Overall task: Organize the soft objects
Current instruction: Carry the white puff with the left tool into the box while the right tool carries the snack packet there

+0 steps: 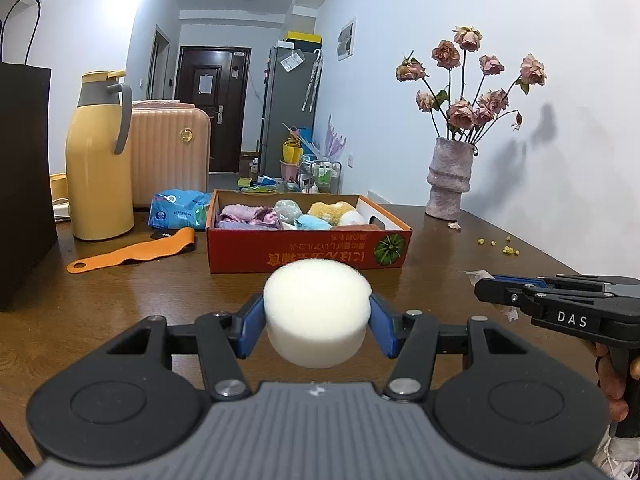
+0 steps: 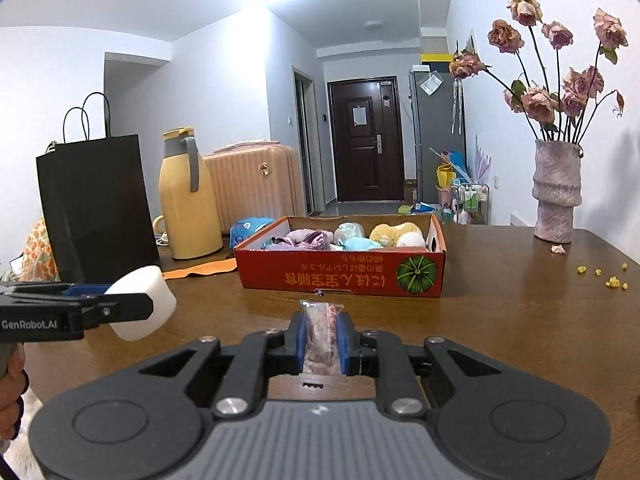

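My left gripper [image 1: 317, 318] is shut on a round white sponge [image 1: 316, 312], lifted over the brown table in front of a red cardboard box [image 1: 308, 250]. The same sponge [image 2: 154, 294] shows at the left of the right wrist view. Between the blue pads of my right gripper [image 2: 321, 342], which is shut, sits a small clear packet with pink contents [image 2: 321, 336]. The box [image 2: 340, 274] lies just beyond it and holds several soft things: purple cloth, a blue plush, a yellow and white plush. My right gripper [image 1: 486, 294] also pokes into the left wrist view from the right.
A yellow thermos jug [image 1: 100, 160], a black paper bag [image 1: 24, 184], an orange strap [image 1: 132, 254] and a blue wipes pack [image 1: 178, 210] stand left of the box. A vase of dried roses [image 1: 448, 178] stands at the back right, with yellow crumbs [image 1: 506, 246] nearby.
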A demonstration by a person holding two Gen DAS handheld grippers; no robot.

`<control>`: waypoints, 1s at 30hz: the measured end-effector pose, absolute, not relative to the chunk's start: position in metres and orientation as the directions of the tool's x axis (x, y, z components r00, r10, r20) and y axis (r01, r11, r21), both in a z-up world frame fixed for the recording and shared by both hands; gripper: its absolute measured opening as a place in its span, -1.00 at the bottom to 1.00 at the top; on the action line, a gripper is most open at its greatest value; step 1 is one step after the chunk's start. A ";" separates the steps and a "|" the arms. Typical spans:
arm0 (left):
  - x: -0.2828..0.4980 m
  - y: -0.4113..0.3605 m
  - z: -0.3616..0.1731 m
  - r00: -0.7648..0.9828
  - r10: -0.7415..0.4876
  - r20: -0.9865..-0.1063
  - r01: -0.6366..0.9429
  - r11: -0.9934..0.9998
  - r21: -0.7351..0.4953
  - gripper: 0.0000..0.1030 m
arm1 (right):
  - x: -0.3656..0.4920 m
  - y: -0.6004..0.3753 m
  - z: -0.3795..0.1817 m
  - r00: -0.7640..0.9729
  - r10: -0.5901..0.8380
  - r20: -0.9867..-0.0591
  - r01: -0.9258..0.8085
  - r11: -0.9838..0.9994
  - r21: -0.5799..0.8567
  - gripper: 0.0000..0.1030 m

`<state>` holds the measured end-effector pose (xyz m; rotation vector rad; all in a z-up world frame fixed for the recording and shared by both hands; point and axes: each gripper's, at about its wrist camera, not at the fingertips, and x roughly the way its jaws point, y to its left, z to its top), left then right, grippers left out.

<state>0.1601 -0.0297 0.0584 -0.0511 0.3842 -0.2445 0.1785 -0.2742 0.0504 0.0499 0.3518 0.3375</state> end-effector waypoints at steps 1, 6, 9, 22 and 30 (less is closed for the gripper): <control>0.164 -0.030 0.059 0.899 -0.244 -0.363 0.226 0.970 -0.093 0.09 | 0.181 -0.274 0.051 0.884 0.331 -0.330 -0.315 0.943 0.103 -0.70; 0.199 -0.032 0.066 0.911 -0.233 -0.341 0.222 0.972 -0.071 0.10 | 0.210 -0.273 0.058 0.885 0.327 -0.331 -0.318 0.944 0.083 -0.70; 0.233 -0.033 0.078 0.923 -0.224 -0.313 0.217 0.975 -0.057 0.10 | 0.245 -0.273 0.067 0.887 0.318 -0.334 -0.314 0.947 0.067 -0.70; 0.463 -0.049 0.084 0.894 -0.209 -0.397 0.196 0.978 -0.074 0.10 | 0.501 -0.261 0.100 0.832 0.395 -0.391 -0.334 0.917 0.217 -0.70; 0.572 -0.065 0.042 0.838 -0.175 -0.516 0.170 0.984 -0.057 0.15 | 0.630 -0.236 0.066 0.772 0.400 -0.494 -0.282 0.912 0.297 -0.65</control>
